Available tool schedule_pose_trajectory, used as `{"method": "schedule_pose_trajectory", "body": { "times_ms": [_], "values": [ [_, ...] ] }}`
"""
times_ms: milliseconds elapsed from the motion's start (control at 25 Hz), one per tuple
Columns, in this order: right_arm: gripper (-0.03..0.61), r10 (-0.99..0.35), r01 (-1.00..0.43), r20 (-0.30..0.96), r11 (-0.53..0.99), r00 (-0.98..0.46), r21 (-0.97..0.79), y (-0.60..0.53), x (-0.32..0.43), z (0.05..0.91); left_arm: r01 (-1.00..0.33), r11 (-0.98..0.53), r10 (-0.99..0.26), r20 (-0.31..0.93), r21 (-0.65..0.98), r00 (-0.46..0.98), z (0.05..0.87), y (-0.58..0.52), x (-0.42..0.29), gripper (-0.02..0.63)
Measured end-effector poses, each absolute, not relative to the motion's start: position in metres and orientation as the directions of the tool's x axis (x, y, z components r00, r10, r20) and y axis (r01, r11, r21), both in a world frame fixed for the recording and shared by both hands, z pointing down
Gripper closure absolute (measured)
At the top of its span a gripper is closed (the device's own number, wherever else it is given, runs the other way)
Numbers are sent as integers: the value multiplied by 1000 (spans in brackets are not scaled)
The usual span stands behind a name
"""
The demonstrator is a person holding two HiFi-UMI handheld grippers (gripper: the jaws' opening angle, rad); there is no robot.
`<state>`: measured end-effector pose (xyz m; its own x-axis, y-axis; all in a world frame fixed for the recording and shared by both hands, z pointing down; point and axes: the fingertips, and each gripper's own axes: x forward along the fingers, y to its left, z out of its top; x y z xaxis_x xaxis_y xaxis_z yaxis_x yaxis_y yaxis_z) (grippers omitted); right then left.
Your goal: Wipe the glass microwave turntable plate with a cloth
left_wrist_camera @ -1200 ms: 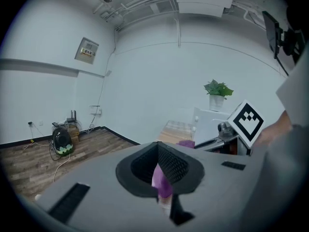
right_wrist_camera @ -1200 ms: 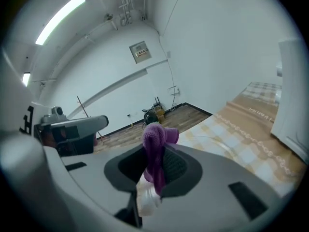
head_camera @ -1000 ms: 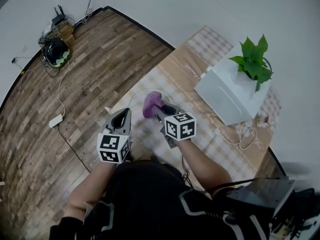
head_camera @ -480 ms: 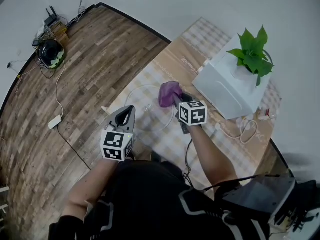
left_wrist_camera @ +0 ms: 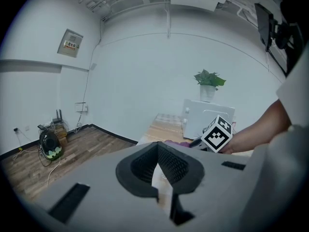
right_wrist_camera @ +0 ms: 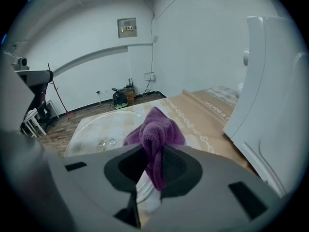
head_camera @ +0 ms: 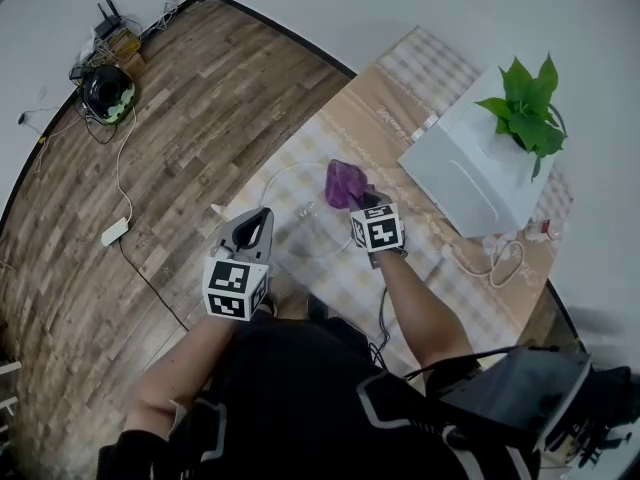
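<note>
Your right gripper (head_camera: 362,200), at centre frame, is clamped on the bunched purple microfibre cloth (head_camera: 343,180), holding it at the right edge of the round clear glass turntable plate (head_camera: 290,190). Your left gripper (head_camera: 262,216) reaches in from the lower left, jaws pinched narrowly on the plate's left rim.

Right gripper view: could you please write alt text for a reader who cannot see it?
The right gripper is shut on a bunched purple cloth at the near edge of a glass turntable plate. The plate lies on a patterned tablecloth; a white microwave stands at the right.
</note>
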<state>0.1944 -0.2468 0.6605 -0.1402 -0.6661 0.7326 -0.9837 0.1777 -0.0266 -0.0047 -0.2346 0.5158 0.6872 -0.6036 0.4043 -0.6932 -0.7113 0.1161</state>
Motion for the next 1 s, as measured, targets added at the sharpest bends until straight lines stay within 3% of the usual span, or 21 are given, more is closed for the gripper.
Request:
{"method": "schedule_pose_trajectory", "body": {
  "times_ms": [1000],
  "values": [
    [503,-507,-870,768,476,-392,-130,-195,58,667,-735,-664,-654,371,135,659,503,-216,-36,607]
  ]
}}
